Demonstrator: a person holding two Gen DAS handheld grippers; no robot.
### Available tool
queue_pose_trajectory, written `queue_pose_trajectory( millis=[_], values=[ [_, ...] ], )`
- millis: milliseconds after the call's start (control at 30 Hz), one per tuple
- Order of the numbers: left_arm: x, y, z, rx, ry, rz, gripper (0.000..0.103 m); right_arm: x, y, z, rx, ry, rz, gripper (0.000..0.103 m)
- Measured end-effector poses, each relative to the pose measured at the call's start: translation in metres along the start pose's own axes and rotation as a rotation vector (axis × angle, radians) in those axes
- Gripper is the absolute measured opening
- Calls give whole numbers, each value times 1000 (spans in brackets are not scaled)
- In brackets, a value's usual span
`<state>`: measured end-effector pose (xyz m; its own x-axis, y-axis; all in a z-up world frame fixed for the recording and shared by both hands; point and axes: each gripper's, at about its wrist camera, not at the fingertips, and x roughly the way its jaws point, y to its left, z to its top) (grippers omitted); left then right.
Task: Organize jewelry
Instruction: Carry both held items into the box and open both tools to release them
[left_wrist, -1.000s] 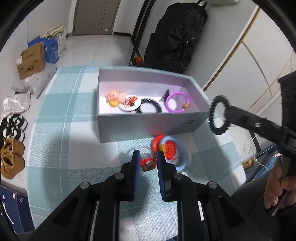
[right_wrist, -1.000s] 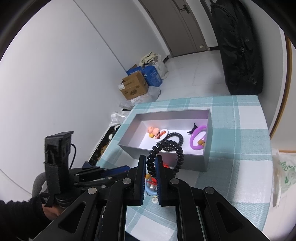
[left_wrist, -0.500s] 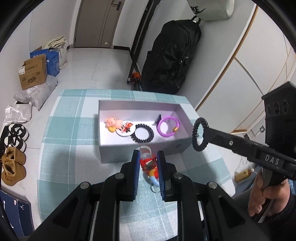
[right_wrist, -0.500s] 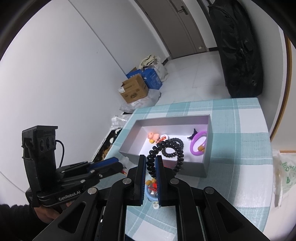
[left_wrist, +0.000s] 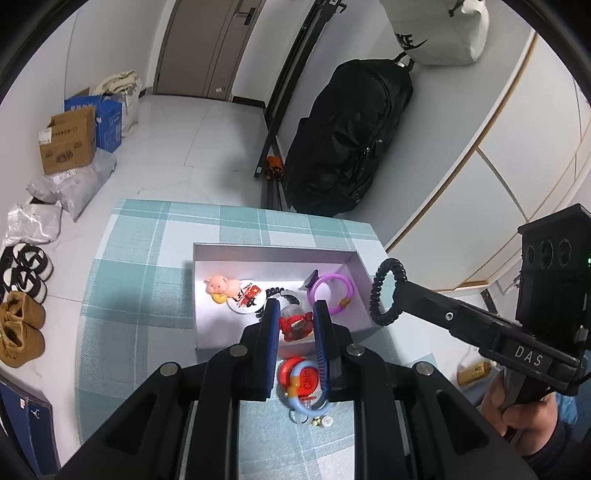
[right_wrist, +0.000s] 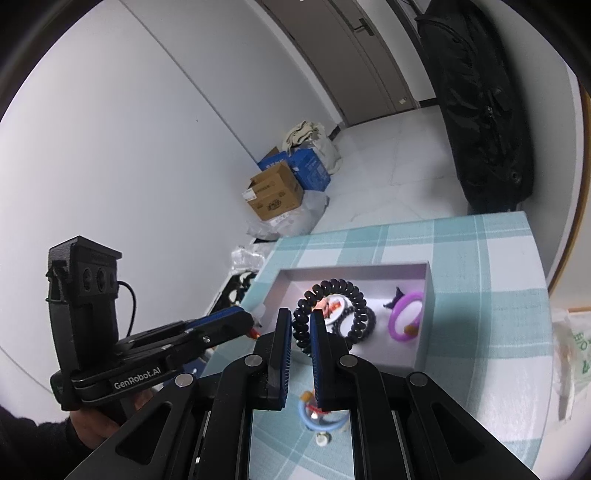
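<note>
A grey open box (left_wrist: 207, 295) stands on the checked table and holds a pink pig charm (left_wrist: 221, 286), a round badge (left_wrist: 246, 297), a black bead bracelet (left_wrist: 275, 291) and a purple ring bracelet (left_wrist: 332, 293). My left gripper (left_wrist: 294, 317) is shut on a small red charm (left_wrist: 295, 325) and holds it above the box's near wall. My right gripper (right_wrist: 298, 326) is shut on a black coil hair tie (right_wrist: 332, 310), held above the box (right_wrist: 428, 306); the hair tie also shows in the left wrist view (left_wrist: 386, 291). A blue ring with a red badge (left_wrist: 304, 384) lies on the cloth in front of the box.
The table carries a teal checked cloth (left_wrist: 140, 295). Small beads (left_wrist: 321, 421) lie by the blue ring. On the floor are cardboard boxes (left_wrist: 66, 146), shoes (left_wrist: 22, 325) and a black bag (left_wrist: 343, 140). A white plastic bag (right_wrist: 572, 354) hangs off the table's right side.
My left gripper has lifted the red charm off the cloth and brought it over the box's near wall. Both grippers have risen; the right one still holds the hair tie over the box.
</note>
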<state>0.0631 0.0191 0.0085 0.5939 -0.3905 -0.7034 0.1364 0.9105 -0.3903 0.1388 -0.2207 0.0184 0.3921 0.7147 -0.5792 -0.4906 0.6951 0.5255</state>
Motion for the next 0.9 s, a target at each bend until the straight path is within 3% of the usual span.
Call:
queue_pose_trajectory(
  millis=[233, 900],
  values=[
    [14, 5, 15, -45, 26, -10, 14, 14, -6, 13, 11, 19, 2, 9],
    [55, 7, 31, -43, 109, 23, 14, 45, -42, 28, 103, 91, 2, 9]
  ],
)
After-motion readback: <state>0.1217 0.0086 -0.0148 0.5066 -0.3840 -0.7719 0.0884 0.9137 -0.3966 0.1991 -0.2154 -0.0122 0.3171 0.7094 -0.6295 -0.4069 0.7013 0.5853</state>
